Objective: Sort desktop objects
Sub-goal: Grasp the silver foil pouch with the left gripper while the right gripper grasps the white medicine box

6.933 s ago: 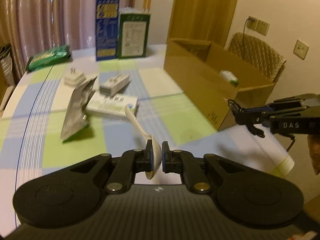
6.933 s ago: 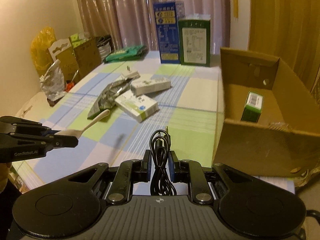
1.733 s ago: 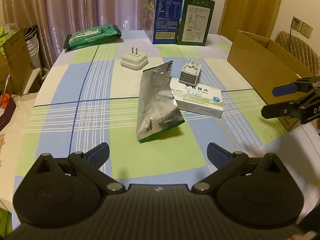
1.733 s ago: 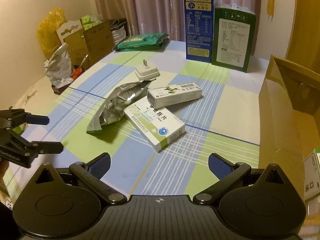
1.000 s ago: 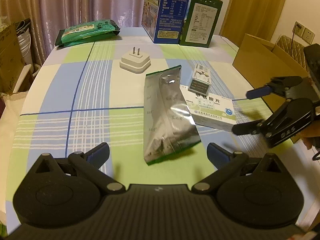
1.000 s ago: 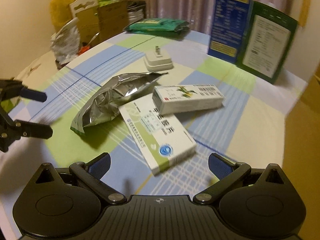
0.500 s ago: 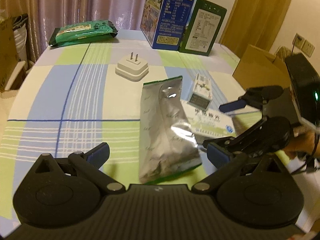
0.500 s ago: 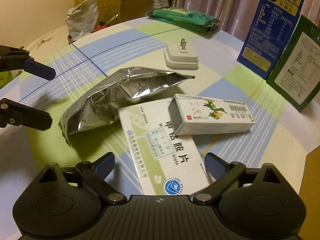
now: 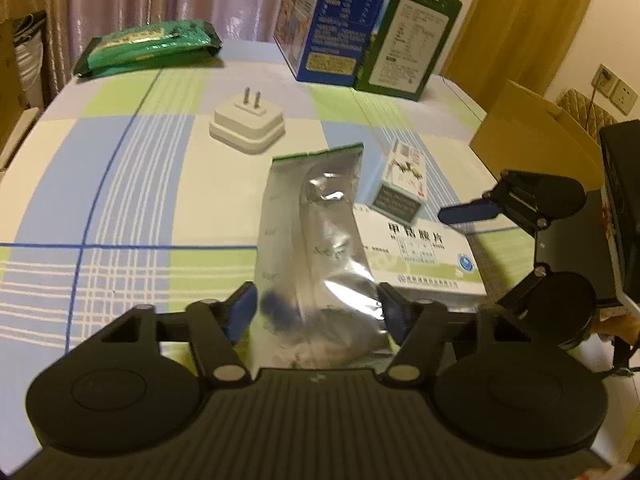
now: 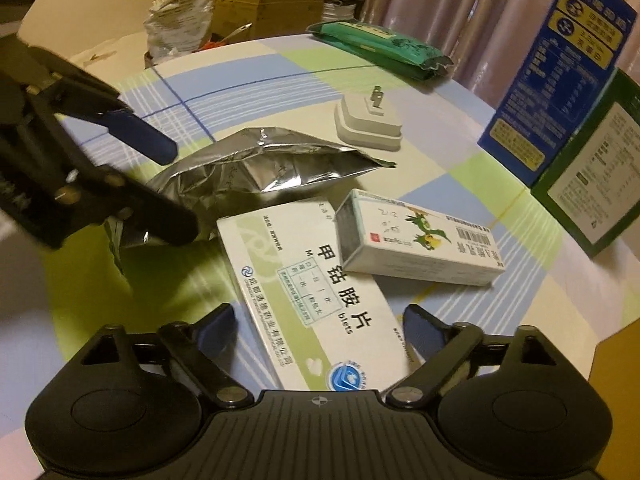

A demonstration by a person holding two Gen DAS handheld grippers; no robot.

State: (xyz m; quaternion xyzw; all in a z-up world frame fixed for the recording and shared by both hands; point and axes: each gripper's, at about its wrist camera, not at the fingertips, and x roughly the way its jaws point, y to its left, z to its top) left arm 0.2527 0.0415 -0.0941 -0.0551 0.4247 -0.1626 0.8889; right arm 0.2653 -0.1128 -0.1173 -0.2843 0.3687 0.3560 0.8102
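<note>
My left gripper (image 9: 318, 312) is open, its fingers on either side of the near end of a silver foil pouch (image 9: 316, 248) lying on the checked tablecloth. My right gripper (image 10: 320, 330) is open, straddling the near end of a flat white-and-green medicine box (image 10: 308, 292). A smaller white medicine box (image 10: 416, 240) rests partly on that flat box. The flat box (image 9: 420, 260) and the small box (image 9: 402, 178) also show in the left wrist view, right of the pouch. The pouch (image 10: 256, 168) shows in the right wrist view with the left gripper (image 10: 152, 184) around its end.
A white plug adapter (image 9: 248, 128) sits behind the pouch. A green packet (image 9: 148, 46) lies at the far left. A blue carton (image 9: 340, 20) and a green carton (image 9: 408, 36) stand at the back. A cardboard box (image 9: 532, 136) is at the right.
Both grippers let go of the spoon and cable seen earlier and moved in open. The left now straddles the pouch, its jaws narrower than before; the right straddles the flat box.
</note>
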